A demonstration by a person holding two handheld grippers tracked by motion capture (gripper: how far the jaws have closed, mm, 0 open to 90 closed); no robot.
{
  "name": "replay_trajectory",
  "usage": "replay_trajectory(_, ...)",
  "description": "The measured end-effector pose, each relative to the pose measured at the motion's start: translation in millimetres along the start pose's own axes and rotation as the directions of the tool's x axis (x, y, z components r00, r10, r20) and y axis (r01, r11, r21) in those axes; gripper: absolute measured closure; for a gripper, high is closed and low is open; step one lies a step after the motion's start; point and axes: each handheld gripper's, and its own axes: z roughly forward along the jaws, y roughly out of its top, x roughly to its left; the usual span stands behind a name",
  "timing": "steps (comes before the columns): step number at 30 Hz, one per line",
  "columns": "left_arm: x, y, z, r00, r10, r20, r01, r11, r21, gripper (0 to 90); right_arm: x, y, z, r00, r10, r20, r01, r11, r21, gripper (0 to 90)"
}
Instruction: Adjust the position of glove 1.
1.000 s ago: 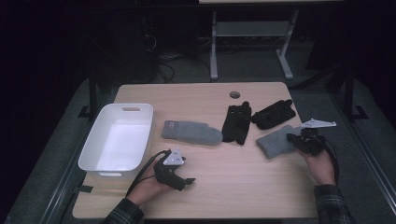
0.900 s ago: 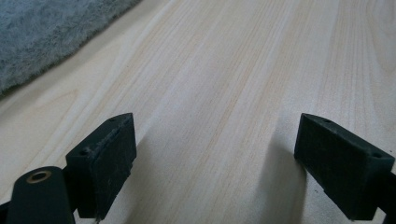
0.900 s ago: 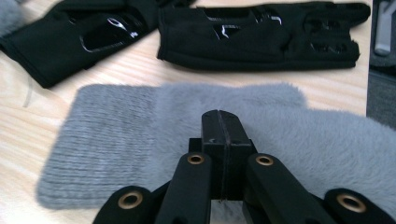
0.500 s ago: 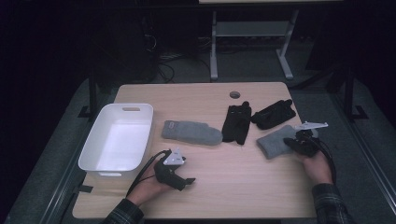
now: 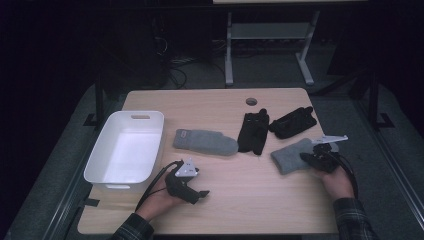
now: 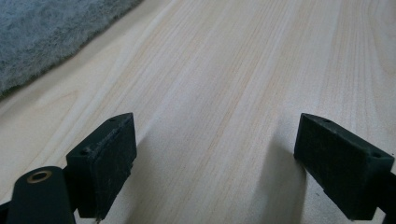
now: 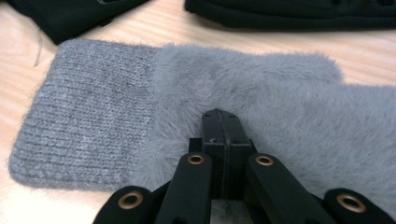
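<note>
A fluffy grey mitten (image 5: 292, 156) with a knit cuff (image 7: 84, 121) lies flat near the table's right edge. My right gripper (image 5: 306, 158) comes at it from the right, and its jaws (image 7: 220, 119) are shut together with their tips sunk in the mitten's fur. A second grey mitten (image 5: 205, 141) lies at the table's middle; its edge (image 6: 42, 37) reaches the top left of the left gripper view. My left gripper (image 5: 201, 195) rests low at the front left, open (image 6: 215, 154) over bare wood with nothing between its fingers.
A white bin (image 5: 100, 167) stands at the table's left edge. Two black gloves (image 5: 253, 131) (image 5: 293, 121) lie just behind the right mitten, and their edges (image 7: 289, 14) run along the top of the right gripper view. A round hole (image 5: 251, 101) is at the back.
My right gripper has shifted a little left and lower onto the right grey mitten. The mitten still lies flat. The left gripper has not moved.
</note>
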Motion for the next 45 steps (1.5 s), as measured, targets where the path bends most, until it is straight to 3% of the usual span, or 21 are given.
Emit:
replay_trajectory(6,0.0,-0.1,0.1,1.0000,0.000,0.000,0.000,1.0000,-0.001,12.1,13.6,-1.9,-2.2,0.9999,-0.006,-0.013,0.007,1.000,0.011,90.0)
replay_trajectory(14,-0.2,-0.1,0.1,1.0000,-0.001,-0.001,0.001,1.0000,-0.001,12.1,43.9,-2.2,-3.5,0.9985,-0.044,-0.032,0.045,0.998,0.032,90.0)
replay_trajectory(15,-0.2,-0.1,0.1,1.0000,-0.001,-0.002,0.001,1.0000,-0.001,12.1,52.7,-2.9,-3.8,0.9977,-0.055,-0.040,0.056,0.998,0.032,90.0)
replay_trajectory(19,-0.2,-0.1,0.1,1.0000,-0.001,-0.002,0.001,1.0000,-0.001,12.1,63.1,-3.3,-4.2,0.9965,-0.063,-0.055,0.065,0.997,0.036,90.0)
replay_trajectory(32,-0.3,0.0,0.4,1.0000,-0.003,-0.002,0.003,1.0000,-0.003,12.1,97.6,-2.6,-2.5,0.9857,-0.104,-0.132,0.111,0.993,0.048,90.0)
replay_trajectory(36,-0.8,-0.1,0.7,1.0000,-0.009,-0.002,0.009,0.9999,-0.008,12.1,111.1,-1.5,-1.9,0.9778,-0.132,-0.163,0.142,0.988,0.052,90.0)
replay_trajectory(42,-0.8,0.1,1.0,0.9999,-0.012,-0.001,0.012,0.9999,-0.011,12.1,119.3,1.9,-4.2,0.9671,-0.170,-0.189,0.179,0.983,0.030,90.0)
replay_trajectory(45,-0.6,0.1,0.8,1.0000,-0.009,-0.002,0.009,0.9999,-0.008,12.1,109.3,5.8,-12.6,0.9707,-0.161,-0.178,0.159,0.987,-0.025,90.0)
